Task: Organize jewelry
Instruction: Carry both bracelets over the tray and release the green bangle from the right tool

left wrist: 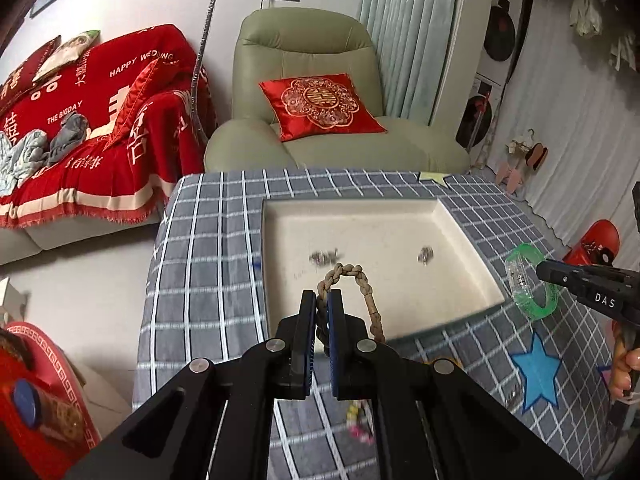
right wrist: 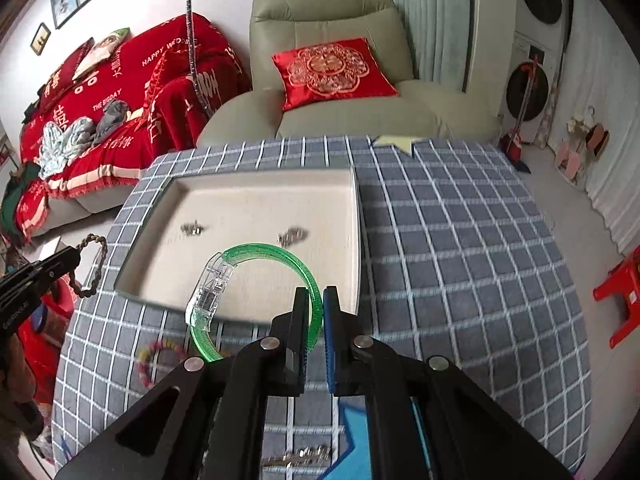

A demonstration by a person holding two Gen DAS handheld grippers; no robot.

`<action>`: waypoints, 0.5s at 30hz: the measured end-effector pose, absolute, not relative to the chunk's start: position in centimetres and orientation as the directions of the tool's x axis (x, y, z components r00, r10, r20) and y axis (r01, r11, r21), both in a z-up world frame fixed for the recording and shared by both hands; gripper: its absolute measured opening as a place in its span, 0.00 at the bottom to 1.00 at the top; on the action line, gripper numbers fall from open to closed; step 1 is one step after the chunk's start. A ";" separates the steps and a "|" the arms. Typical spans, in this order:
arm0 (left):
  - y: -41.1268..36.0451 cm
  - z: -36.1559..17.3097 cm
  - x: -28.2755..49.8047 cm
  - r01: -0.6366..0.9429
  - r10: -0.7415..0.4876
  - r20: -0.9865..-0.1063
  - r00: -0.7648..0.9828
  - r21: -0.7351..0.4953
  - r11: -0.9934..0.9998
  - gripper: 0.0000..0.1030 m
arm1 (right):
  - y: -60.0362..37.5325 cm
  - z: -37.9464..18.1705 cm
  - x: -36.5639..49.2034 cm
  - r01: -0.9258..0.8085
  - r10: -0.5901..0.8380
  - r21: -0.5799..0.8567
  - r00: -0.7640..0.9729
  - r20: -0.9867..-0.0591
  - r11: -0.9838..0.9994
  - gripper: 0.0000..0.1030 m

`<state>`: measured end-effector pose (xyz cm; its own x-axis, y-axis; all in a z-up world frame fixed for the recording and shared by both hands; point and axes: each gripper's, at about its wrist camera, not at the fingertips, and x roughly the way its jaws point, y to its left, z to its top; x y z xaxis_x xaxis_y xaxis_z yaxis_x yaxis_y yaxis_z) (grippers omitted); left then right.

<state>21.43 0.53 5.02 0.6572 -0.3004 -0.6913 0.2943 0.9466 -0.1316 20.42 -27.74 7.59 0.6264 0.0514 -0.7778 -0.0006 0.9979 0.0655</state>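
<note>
While both bracelets hang lifted, we list: left gripper (left wrist: 322,314) clamped on braided cord bracelet (left wrist: 356,276); right gripper (right wrist: 318,308) clamped on green bangle (right wrist: 256,292); cream tray (right wrist: 354,216) ahead and below, each loop overhanging its near rim

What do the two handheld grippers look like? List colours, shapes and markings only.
Left gripper: matte black angular linkage arms with round silver pivot pins, flat fingers lined with ribbed blue pads. Right gripper: same black build, silver pins and blue pad; from the left wrist camera its side carries white "DAS" lettering.
</note>
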 end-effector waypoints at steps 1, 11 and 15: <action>0.4 5.2 22.0 0.292 -0.303 -0.691 0.657 -0.137 0.947 0.21 | -27.7 7.7 21.2 -0.001 0.054 0.068 0.625 -0.778 0.998 0.07; -2.2 4.7 28.2 0.270 -0.247 -0.711 0.659 -0.083 0.959 0.21 | -27.6 5.9 27.6 0.011 0.056 0.078 0.590 -0.805 0.997 0.07; -2.7 3.2 30.2 0.246 -0.235 -0.729 0.643 -0.094 0.965 0.21 | -27.0 3.8 29.8 0.015 0.054 0.075 0.564 -0.824 0.997 0.07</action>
<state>30.16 -2.74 3.22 0.6428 -0.2351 -0.7291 0.2458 0.9647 -0.0943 29.80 -26.97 3.76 0.5642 0.0536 -0.8239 0.0150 0.9971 0.0752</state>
